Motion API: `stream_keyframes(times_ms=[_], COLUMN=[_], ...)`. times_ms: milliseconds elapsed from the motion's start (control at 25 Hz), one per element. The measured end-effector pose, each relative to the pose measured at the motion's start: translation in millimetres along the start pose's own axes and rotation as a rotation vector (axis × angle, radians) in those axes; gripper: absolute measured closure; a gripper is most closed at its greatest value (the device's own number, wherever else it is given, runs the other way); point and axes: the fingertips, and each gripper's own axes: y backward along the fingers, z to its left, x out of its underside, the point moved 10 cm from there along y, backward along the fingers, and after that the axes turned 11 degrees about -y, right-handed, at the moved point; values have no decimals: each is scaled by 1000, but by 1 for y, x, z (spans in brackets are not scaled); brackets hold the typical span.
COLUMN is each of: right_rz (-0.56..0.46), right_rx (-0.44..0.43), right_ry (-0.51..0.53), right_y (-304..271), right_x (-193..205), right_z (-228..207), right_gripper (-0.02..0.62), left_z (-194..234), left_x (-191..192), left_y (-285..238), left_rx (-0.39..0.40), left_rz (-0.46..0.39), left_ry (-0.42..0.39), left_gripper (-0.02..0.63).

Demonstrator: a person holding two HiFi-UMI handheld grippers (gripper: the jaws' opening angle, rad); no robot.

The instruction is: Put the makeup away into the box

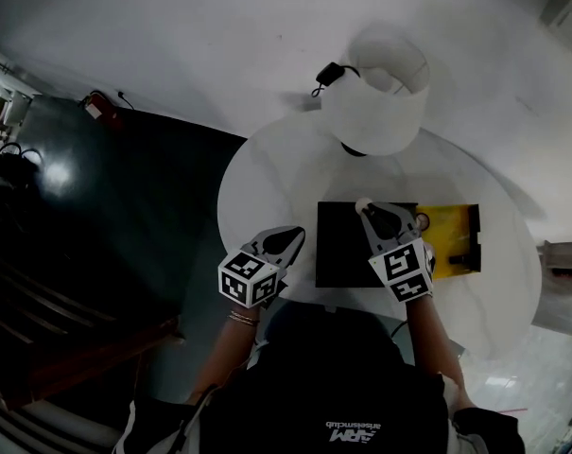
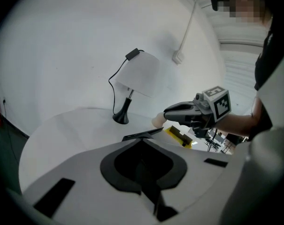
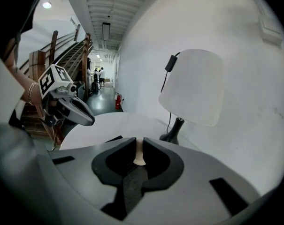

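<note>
Small beige rounded makeup piece (image 3: 139, 154) is pinched at the tip of the right gripper (image 1: 372, 214), jaws clamped on it, hovering approx. over the far edge of the black square box (image 1: 345, 253). Looks like the carry-to-box step. Next: get it lower, inside the box, then ease the jaws apart w/o flicking it out. Left gripper (image 1: 286, 240) sits beside the box, jaws closed, nothing in them. Yellow tray (image 1: 453, 223) lies just right of the box on the round white surface (image 1: 267, 173).
</note>
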Motion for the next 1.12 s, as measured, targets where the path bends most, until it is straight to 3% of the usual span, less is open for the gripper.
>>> stream_keyframes(times_ms=[320,720,1120], right_rz=[-17,-31,-40], right_rx=[14,22,91], right_ry=[-42,-69,-118], right_y=[43,84,122], right_x=[36,76,103], right_z=[-41,-81,-97], right_gripper=[537,537,537], left_z=[-49,-87,-120], left_x=[-6,-8,-7], left_y=[-35,-63,-85], left_rx=[9,-63,-8], left_rz=[16,-2,8], left_ry=[-19,-15,-42], left_gripper=[584,584,584])
